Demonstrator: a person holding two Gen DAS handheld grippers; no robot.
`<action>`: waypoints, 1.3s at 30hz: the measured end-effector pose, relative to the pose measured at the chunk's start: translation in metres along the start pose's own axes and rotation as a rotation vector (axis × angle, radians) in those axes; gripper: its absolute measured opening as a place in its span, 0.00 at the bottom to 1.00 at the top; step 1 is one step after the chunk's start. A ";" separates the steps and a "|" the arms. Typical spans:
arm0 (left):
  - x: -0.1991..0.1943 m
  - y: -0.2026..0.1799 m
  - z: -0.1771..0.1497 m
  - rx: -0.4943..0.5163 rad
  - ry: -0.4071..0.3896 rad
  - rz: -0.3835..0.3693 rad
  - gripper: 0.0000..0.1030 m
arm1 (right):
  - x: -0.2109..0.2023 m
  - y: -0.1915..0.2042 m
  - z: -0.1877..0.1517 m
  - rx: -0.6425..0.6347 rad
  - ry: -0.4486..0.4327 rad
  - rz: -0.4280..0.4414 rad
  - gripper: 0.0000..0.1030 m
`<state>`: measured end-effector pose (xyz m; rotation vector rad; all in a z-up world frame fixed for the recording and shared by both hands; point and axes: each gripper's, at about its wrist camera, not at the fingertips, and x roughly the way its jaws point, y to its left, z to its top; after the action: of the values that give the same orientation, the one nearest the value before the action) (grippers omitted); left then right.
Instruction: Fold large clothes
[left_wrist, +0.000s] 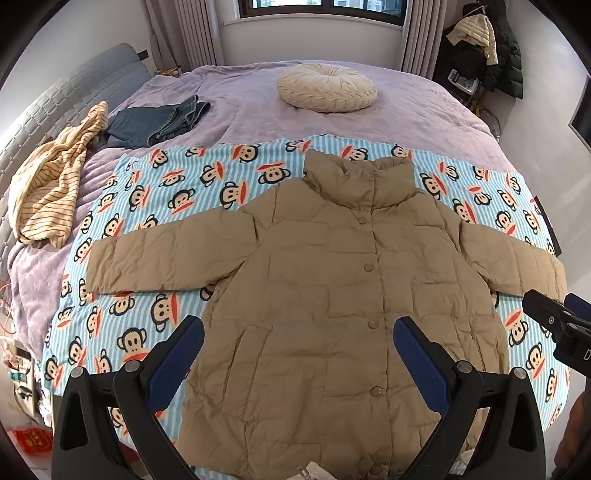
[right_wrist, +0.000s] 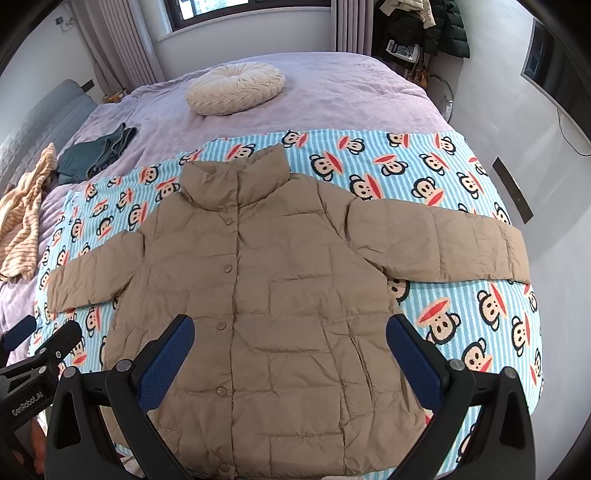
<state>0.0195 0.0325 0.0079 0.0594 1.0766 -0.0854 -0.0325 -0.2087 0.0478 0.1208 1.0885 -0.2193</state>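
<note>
Jacket (left_wrist: 332, 288) lies buttoned and face up on the monkey-print blanket (left_wrist: 147, 206) on the bed, collar away, sleeves spread sideways across the view. Left hand-held gripper (left_wrist: 299, 350) and right hand-held gripper (right_wrist: 290, 350) hover over the hem, jaws wide and empty, each nearest its own sleeve.
</note>
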 end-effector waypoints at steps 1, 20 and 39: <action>0.001 0.000 0.000 0.000 0.001 0.000 1.00 | 0.001 0.000 -0.001 0.001 0.001 0.000 1.00; -0.006 0.001 -0.006 -0.006 0.001 0.002 1.00 | 0.002 0.002 0.000 0.000 0.008 0.002 1.00; -0.005 0.001 -0.005 -0.008 0.003 0.001 1.00 | 0.003 0.002 0.001 0.001 0.011 0.003 1.00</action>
<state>0.0126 0.0341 0.0103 0.0534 1.0801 -0.0801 -0.0300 -0.2071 0.0450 0.1245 1.0989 -0.2166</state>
